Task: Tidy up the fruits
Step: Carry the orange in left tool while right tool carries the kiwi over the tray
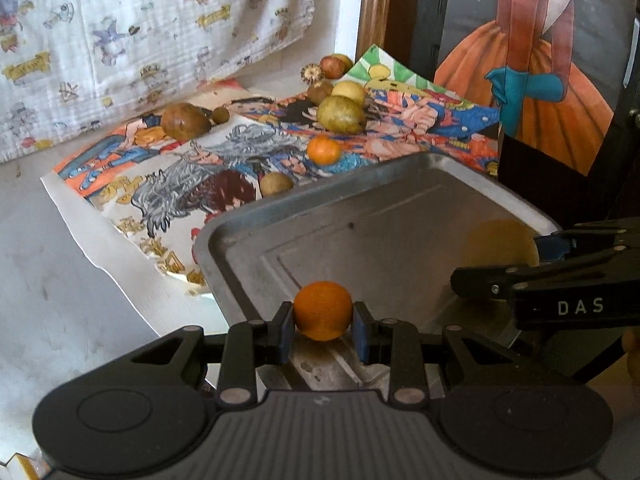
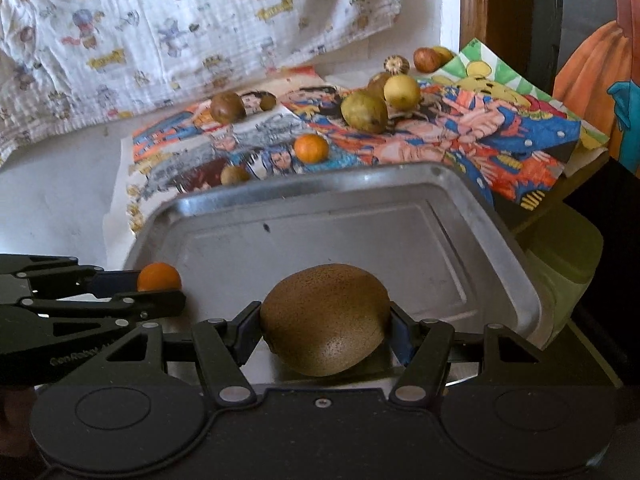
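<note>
Cartoon-print cloth hangs behind the surface as the left tongs (image 1: pixel 323 322) clamp a small orange (image 1: pixel 323 310) and the right tongs (image 2: pixel 325 330) grip a kiwi (image 2: pixel 325 318) crosswise, both poised over the near edge of the metal tray (image 2: pixel 360 184); loose fruit lies beyond on comic posters (image 1: pixel 224 160).

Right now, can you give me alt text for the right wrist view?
The right tool grips a brown kiwi over the near edge of a metal tray. At left, the left tool holds a small orange. More fruit lies beyond on colourful posters.
</note>
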